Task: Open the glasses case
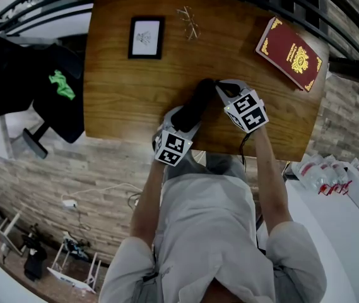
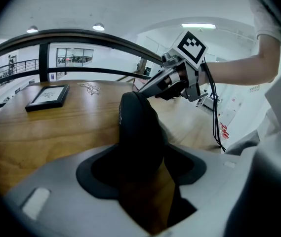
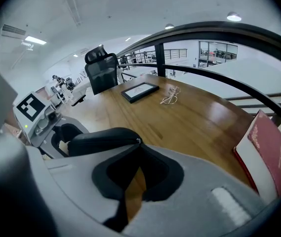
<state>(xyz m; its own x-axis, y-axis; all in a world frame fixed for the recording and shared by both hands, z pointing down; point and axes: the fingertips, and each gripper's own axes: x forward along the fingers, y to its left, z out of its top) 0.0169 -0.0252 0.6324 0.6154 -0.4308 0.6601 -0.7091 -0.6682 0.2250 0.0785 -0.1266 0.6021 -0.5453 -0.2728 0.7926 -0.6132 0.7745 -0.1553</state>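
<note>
**Case clamped at one end, zip taken at the other**

Head view: the case is seen aslant near the front edge of the table. The left gripper is at its near end and the right gripper at its far end, with both forearms angled inward. Left gripper view: the jaws are clamped wide on the case and pitched downward, and this hold is best made firm. Right gripper view: the jaw tips are drawn together at the zip pull, which should be led along the seam, not lifted.
</note>
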